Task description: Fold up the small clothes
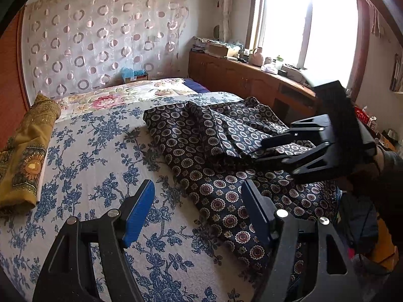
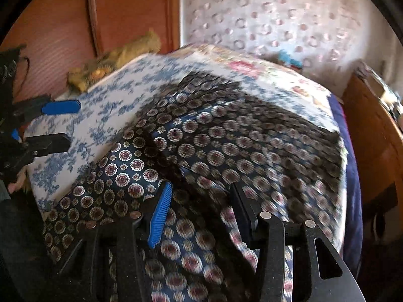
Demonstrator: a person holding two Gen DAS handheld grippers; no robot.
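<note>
A dark navy garment with round medallion print lies rumpled on the bed's right half; it also fills the right wrist view. My left gripper is open and empty, hovering above the bedspread at the garment's near left edge. My right gripper is open with its fingers spread over the garment's near folds, a fold of cloth between them; in the left wrist view it reaches in from the right over the garment. The left gripper shows open at the left of the right wrist view.
The bed has a white bedspread with blue flowers. A mustard patterned cloth lies at its left edge. A floral quilt lies at the head. A wooden cabinet with clutter runs under the window.
</note>
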